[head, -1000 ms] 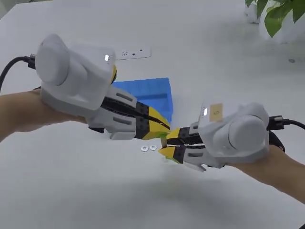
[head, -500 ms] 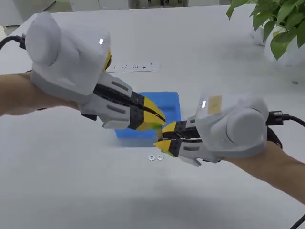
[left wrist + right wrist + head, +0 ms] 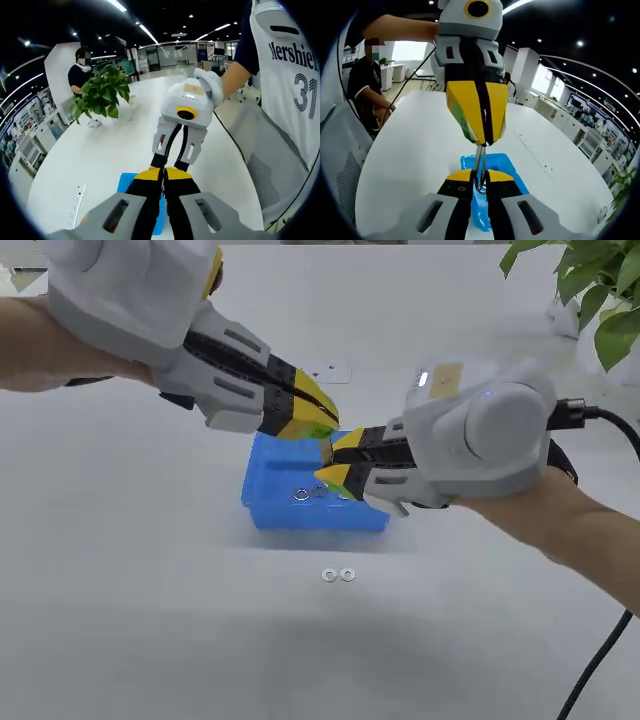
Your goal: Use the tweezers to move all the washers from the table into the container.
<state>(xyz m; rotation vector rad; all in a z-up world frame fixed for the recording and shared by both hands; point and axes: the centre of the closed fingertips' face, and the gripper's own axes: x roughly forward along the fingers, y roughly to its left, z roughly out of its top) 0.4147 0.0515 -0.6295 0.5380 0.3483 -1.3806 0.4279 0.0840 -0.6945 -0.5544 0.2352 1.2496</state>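
1. The left gripper [image 3: 318, 422] has its jaws clamped on the silver metal tweezers [image 3: 480, 162], above the blue rectangular plastic container [image 3: 268, 502].
2. At least two small round metal washers [image 3: 302, 495] lie inside the container, under both grippers' tips. Two more [image 3: 330, 575] lie side by side on the white table [image 3: 150, 590], just near of the container.
3. The right gripper [image 3: 335, 462] has its jaws drawn together on the tweezers' lower end.
4. One white power strip [image 3: 335, 371] lies far. One green leafy plant [image 3: 590, 280] stands far right.

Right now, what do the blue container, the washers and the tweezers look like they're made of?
The blue container is likely moulded plastic: uniform colour, soft sheen. The washers are probably bare metal: silvery thin rings. The tweezers are apparently steel: thin, grey, shiny blades.
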